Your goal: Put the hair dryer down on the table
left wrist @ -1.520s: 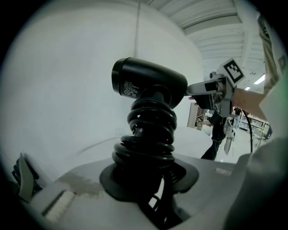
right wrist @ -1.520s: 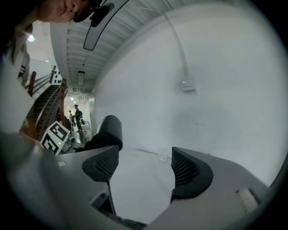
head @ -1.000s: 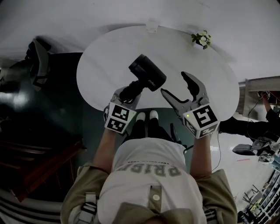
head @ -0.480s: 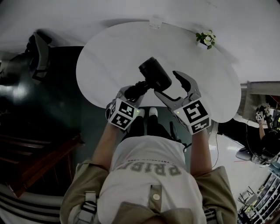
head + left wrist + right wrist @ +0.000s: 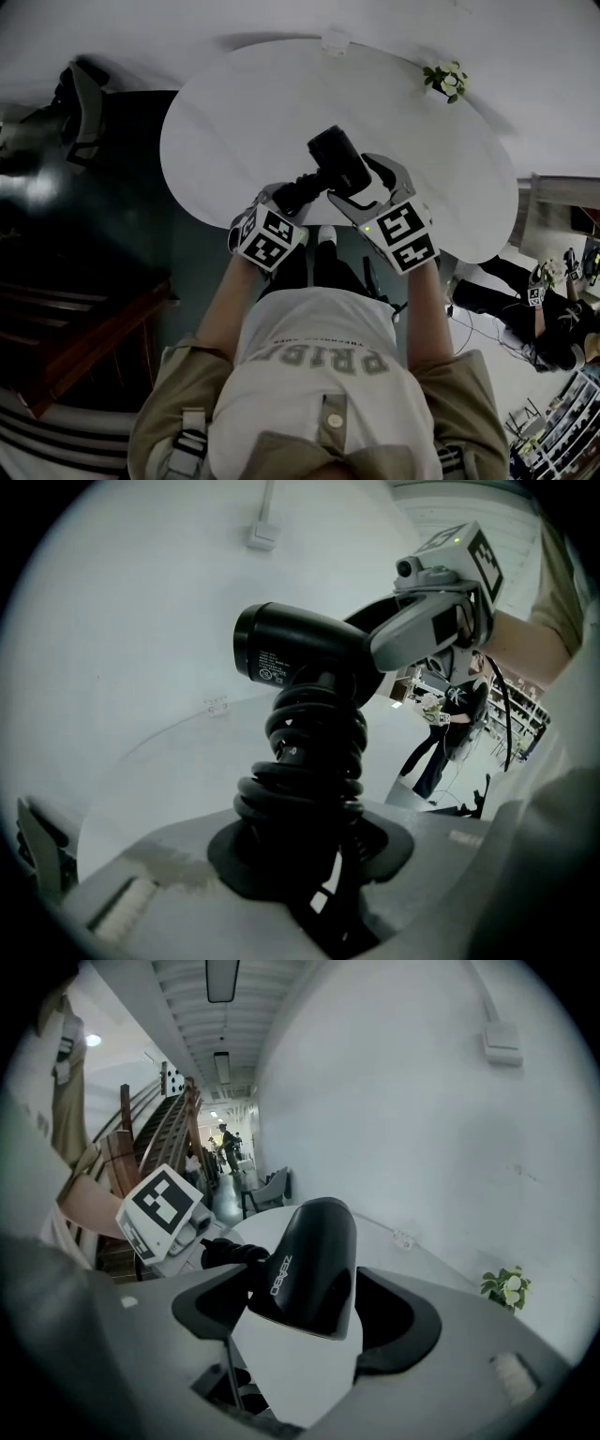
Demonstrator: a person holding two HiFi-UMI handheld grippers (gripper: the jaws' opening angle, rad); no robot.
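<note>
A black hair dryer (image 5: pixel 336 159) hangs above the near edge of the round white table (image 5: pixel 234 112), barrel pointing away from me. Its cord is coiled round the handle (image 5: pixel 309 752). My left gripper (image 5: pixel 286 195) is shut on that wrapped handle, which fills the space between the jaws (image 5: pixel 300 846). My right gripper (image 5: pixel 361 183) reaches in from the right, its jaws lying against both sides of the barrel (image 5: pixel 309 1260). The left gripper view shows a right fingertip (image 5: pixel 394 644) pressed on the barrel's side. The left gripper's marker cube (image 5: pixel 164 1208) shows beside the barrel.
A small potted plant (image 5: pixel 445 82) stands at the table's far right edge. A dark chair (image 5: pixel 80 122) stands left of the table, and wooden stairs (image 5: pixel 84 347) lie lower left. A white box (image 5: pixel 335 42) sits on the wall behind. Another person (image 5: pixel 553 309) stands far right.
My right gripper has swung left from open beside the dryer to closed round its barrel. The left gripper has moved the dryer slightly right and toward me.
</note>
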